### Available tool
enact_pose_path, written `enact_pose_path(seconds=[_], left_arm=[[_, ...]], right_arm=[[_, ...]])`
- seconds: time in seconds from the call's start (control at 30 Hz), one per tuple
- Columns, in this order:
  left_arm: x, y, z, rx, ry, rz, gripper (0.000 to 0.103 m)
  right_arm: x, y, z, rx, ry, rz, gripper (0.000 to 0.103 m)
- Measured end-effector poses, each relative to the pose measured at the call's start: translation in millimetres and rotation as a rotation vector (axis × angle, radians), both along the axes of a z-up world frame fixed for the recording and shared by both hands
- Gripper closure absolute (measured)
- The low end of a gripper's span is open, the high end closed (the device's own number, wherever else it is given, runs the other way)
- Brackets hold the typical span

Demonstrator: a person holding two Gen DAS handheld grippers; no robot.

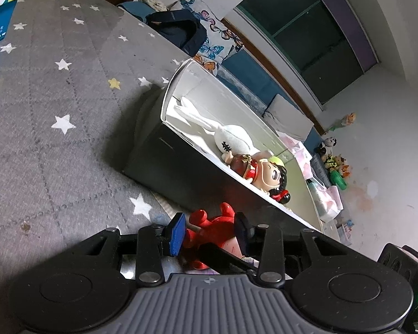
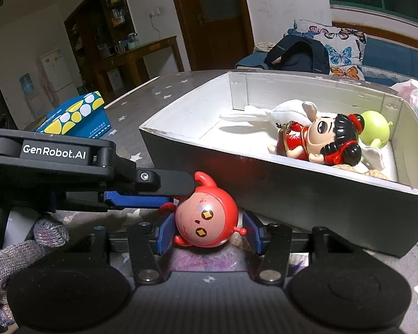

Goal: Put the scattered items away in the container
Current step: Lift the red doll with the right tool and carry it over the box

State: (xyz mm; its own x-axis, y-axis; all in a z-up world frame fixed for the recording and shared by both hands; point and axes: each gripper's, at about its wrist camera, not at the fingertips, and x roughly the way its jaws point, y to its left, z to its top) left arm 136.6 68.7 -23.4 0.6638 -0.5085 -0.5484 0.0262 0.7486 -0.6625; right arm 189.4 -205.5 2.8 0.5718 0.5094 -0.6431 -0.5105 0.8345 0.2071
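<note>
A red round-headed toy figure (image 2: pixel 206 220) lies on the star-patterned mat, just in front of the dark box with a white inside (image 2: pixel 334 194). My right gripper (image 2: pixel 207 229) is shut on its head, one blue pad on each side. My left gripper (image 1: pixel 210 229) is closed around the same toy's red body (image 1: pixel 211 225); its black finger (image 2: pixel 170 185) reaches in from the left in the right wrist view. Inside the box lie a white plush rabbit (image 2: pixel 287 114), a doll in red with black hair (image 2: pixel 320 142) and a green ball toy (image 2: pixel 374 132).
A blue box with yellow and white spots (image 2: pixel 78 117) stands on the mat at the far left. Behind the mat are a sofa with butterfly cushions (image 2: pixel 340 53) and a dark backpack (image 2: pixel 298 55). Pink bags (image 1: pixel 328 197) lie beyond the box.
</note>
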Motion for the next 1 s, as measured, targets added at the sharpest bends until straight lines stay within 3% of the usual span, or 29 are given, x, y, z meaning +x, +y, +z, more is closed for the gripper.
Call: enact_pose_path(seconds=[0.5, 1.0], left_arm=[[-17, -8, 46, 0.031, -0.117, 0.008, 0.062], [29, -16, 73, 0.054, -0.159, 0.041, 0.062]], right_arm=[[-12, -4, 43, 0.005, -0.090, 0.027, 0.050], [36, -3, 72, -0.005, -0.132, 0.033, 0.050]])
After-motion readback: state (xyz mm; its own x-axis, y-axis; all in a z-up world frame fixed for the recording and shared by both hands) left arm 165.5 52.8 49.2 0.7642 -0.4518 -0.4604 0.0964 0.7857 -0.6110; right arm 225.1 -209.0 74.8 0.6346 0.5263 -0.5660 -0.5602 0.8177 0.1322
